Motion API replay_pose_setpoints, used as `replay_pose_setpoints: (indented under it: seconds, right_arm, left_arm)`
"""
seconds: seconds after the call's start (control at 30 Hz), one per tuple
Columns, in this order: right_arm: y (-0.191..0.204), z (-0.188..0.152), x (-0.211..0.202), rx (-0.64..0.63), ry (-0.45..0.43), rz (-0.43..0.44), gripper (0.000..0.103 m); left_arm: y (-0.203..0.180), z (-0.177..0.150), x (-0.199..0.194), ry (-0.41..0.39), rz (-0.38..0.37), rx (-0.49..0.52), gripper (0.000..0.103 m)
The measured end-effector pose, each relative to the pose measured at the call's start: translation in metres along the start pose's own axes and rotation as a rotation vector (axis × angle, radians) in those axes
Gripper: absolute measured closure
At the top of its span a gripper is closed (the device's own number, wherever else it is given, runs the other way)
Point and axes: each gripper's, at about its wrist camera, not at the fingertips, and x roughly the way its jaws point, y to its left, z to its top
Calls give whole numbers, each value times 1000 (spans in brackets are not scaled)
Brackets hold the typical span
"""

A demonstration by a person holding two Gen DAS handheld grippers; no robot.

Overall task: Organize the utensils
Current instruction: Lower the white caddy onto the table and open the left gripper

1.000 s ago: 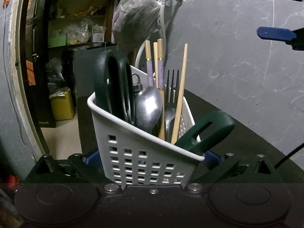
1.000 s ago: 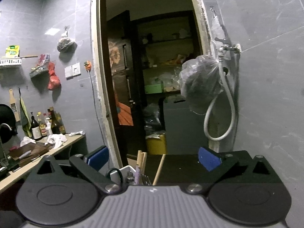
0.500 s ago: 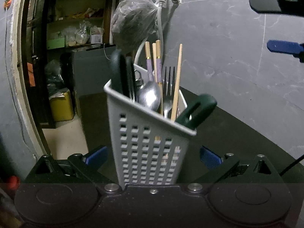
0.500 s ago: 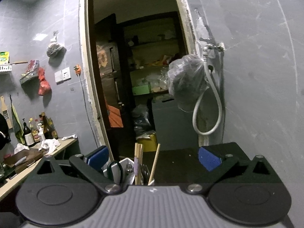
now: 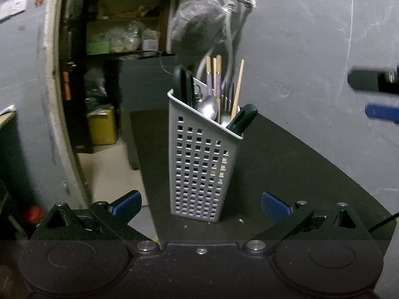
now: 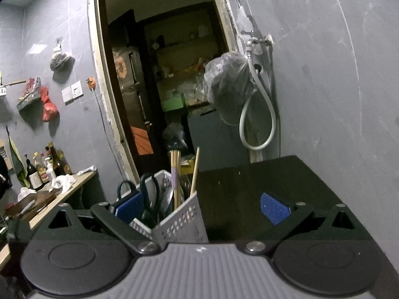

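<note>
Left tongs (image 5: 200, 204): spread wide, holding nothing; both blue pads clear of the caddy, one on each side of its base.
Right tongs (image 6: 200, 208): also wide and empty; the left pad sits just beside the caddy's rim, whether touching I cannot tell. In the left wrist view they show at the far right edge, well apart from the caddy and blurred.
Table (image 5: 286, 174): dark top under and ahead of both tongs; only a few pale crumbs lie near the caddy's foot, and no loose utensil shows anywhere on it.
Caddy (image 5: 199, 169): white perforated holder, standing upright on the table straight ahead of the left tongs, between its pads but beyond their tips.
Scissors (image 5: 183, 87): dark green handles up, at the caddy's left end.
Spoon (image 5: 208, 106): bowl up, mid-caddy.
Fork (image 5: 228, 94): tines up, just behind the spoon.
Chopsticks (image 5: 217, 77): several standing upright, one pale stick leaning right.
Green handle (image 5: 243, 122): tilted out over the near right corner of the rim.
Done: everything seen is already in the caddy, which stands released.
Left: seemingly nothing; perhaps only straightening the tilted handle.
Beyond: wall with tap, hose and hung bag (image 5: 197, 32); open doorway on the left.
</note>
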Motion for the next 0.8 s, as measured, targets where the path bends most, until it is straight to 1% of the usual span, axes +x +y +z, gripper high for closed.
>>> replay_pose_setpoints:
  seconds: [0.2,0.37,0.53,0.63,0.8]
  right_arm:
    - [-12,-13,-29,6,38,13,0]
    - [-17,-24,-52,-3,61,38,0]
    - [-22,-32,-73,-12,77,68,0]
    - [-24,-39,-83,-8,89,76,0]
    - [-27,-47,-92,14,112,76,0]
  left_arm:
    - [-23,-2,-48,-48,84,-27,1]
    - [-40,-8,-87,-82,119,-56,1]
    - [-54,-18,-119,-85,155,-82,1]
    - [-59,-21,-136,-85,184,-75,1]
    - [-61,-19,-152,-89,221,-64,1]
